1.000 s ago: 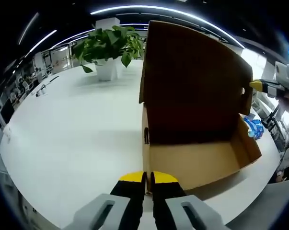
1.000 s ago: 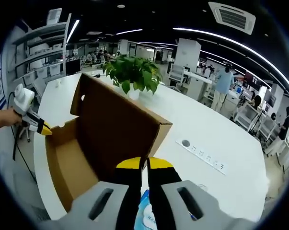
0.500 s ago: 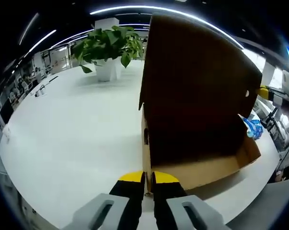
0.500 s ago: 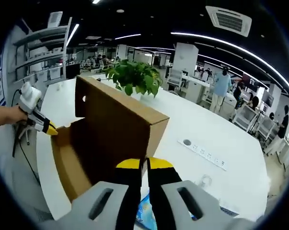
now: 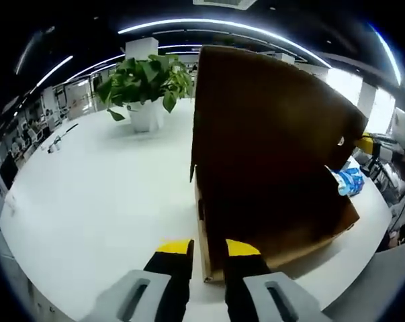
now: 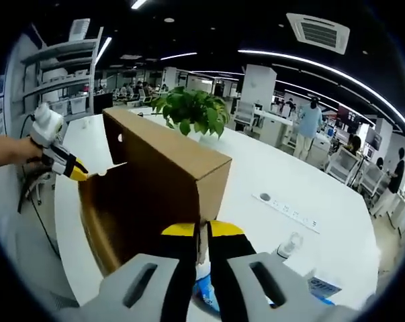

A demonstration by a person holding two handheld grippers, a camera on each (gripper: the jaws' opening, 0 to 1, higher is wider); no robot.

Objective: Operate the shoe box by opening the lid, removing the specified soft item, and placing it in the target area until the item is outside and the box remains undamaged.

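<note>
A brown cardboard shoe box (image 5: 283,231) stands on the white table, its lid (image 5: 269,121) tilted low over the inside. My left gripper (image 5: 209,249) is open, with the box's near corner wall between its parted jaws. My right gripper (image 6: 202,231) is shut on the lid's (image 6: 168,157) front corner. It enters the left gripper view as a yellow tip, the right gripper (image 5: 365,142), at the lid's far edge. A hand holds the left gripper (image 6: 80,174) at the box's (image 6: 115,221) far corner. A blue soft packet (image 5: 350,180) lies on the table beside the box, the same blue packet (image 6: 205,295) under my right jaws.
A potted green plant (image 5: 145,84) stands on the white table (image 5: 88,194) behind the box, also plant (image 6: 192,111). A power strip (image 6: 283,204) and a small clear object (image 6: 289,245) lie right of the box. People stand in the office beyond.
The lid has swung further down over the box, hiding most of the inside. My left gripper's jaws have parted around the corner wall. The right gripper moved down with the lid.
</note>
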